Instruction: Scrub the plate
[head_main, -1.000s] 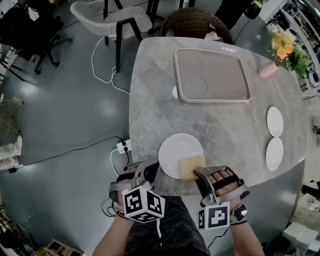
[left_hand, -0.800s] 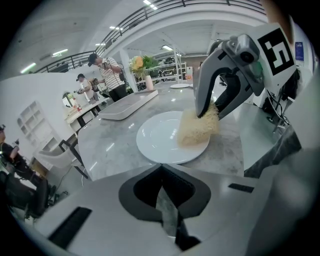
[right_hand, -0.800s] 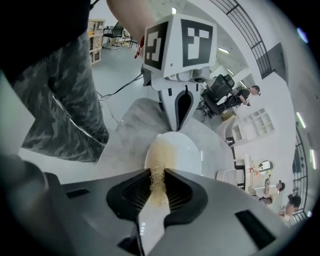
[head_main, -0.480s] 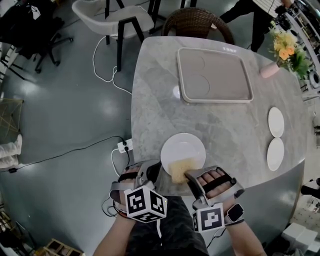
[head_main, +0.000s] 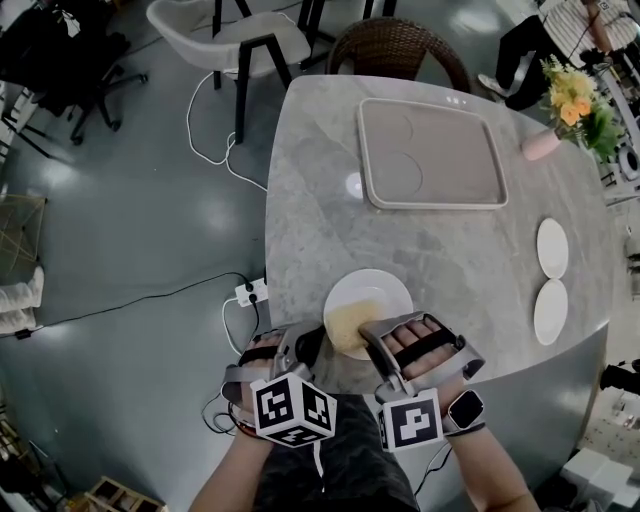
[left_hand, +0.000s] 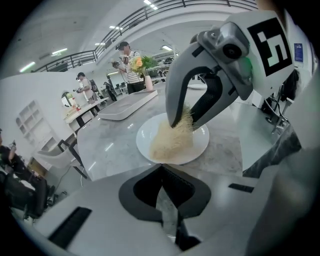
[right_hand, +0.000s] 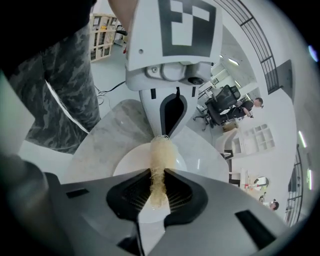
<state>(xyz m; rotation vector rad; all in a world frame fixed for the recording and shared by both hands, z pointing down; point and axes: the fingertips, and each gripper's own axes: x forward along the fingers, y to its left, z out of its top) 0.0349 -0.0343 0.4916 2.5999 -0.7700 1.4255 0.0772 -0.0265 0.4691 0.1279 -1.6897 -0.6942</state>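
Floor, far left: a white power strip (head_main: 247, 291) with cables lies near the left edge of the counter (head_main: 330, 220). A white chair (head_main: 225, 35) stands further back.
Left hand-held gripper (head_main: 308, 346): its jaws are closed tip to tip with nothing between them. The tips sit at the plate's near-left rim, but I cannot tell whether they touch it.
Plate (head_main: 388, 284): white and round, it lies flat on the counter close to the near edge, right in front of the person.
Scrub pad (head_main: 348, 326): pale yellow and fibrous, it rests on the near-left part of the plate.
Right hand-held gripper (right_hand: 158, 173): its jaws are clamped on the scrub pad. The pad shows as a narrow strip between them and sticks out past the tips onto the plate. This gripper comes in from the plate's near-right side and faces the left one.
Right hand (head_main: 425, 345): the fingers pass through the gripper's handle, and there is a watch (head_main: 463, 408) on the wrist.
Tray (head_main: 432, 153): pale and rectangular with rounded corners, it has two round hollows in its left half. It sits at the far side of the counter, well apart from the plate.
Far small plate (head_main: 552, 246): white, near the counter's right edge.
Near small plate (head_main: 549, 310): white, just in front of the far one.
Vase (head_main: 540, 141): pink, at the far right corner, holding yellow and orange flowers (head_main: 575, 100).
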